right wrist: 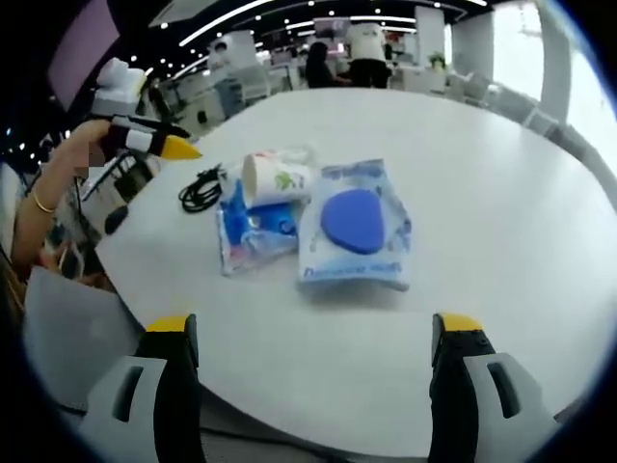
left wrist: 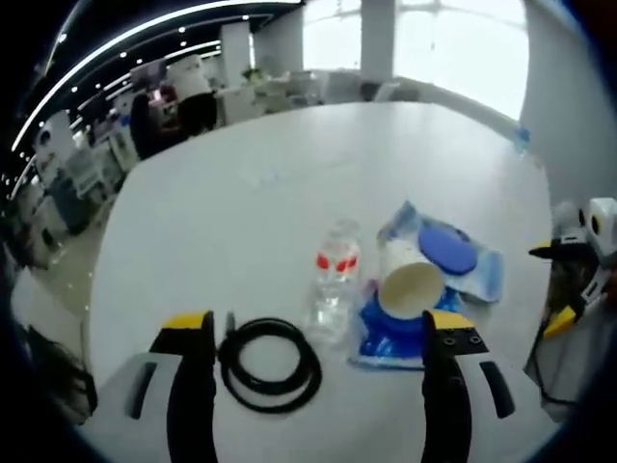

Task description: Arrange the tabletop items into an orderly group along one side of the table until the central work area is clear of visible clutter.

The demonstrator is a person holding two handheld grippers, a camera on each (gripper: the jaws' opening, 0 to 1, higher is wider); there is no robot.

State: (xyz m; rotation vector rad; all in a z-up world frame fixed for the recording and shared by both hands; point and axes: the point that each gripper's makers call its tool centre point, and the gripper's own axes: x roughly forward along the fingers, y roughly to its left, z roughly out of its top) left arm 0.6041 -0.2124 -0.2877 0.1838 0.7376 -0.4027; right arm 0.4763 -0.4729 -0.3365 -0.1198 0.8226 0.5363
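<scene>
Both claws released above the white tabletop (left wrist: 241, 193), left claw (left wrist: 318, 362) over black cable coil (left wrist: 270, 365) and clear bottle (left wrist: 335, 285), right claw (right wrist: 313, 338) facing blue-disc packet (right wrist: 357, 227), toppled paper cup (right wrist: 275, 178)

- Your left gripper (left wrist: 318, 362) has two black jaws capped with yellow tips; the right-hand jaw's tip carries small dark screw holes.
- Grey moulded housings with dark slots flank each of those jaws.
- Your right gripper (right wrist: 313, 362) is built the same way: black jaws, yellow tips, grey slotted housings.
- In the right gripper view, the left gripper shows a white body and a yellow-pointed black jaw.
- You wear a thin gold bracelet (right wrist: 40, 203) on that wrist.
</scene>
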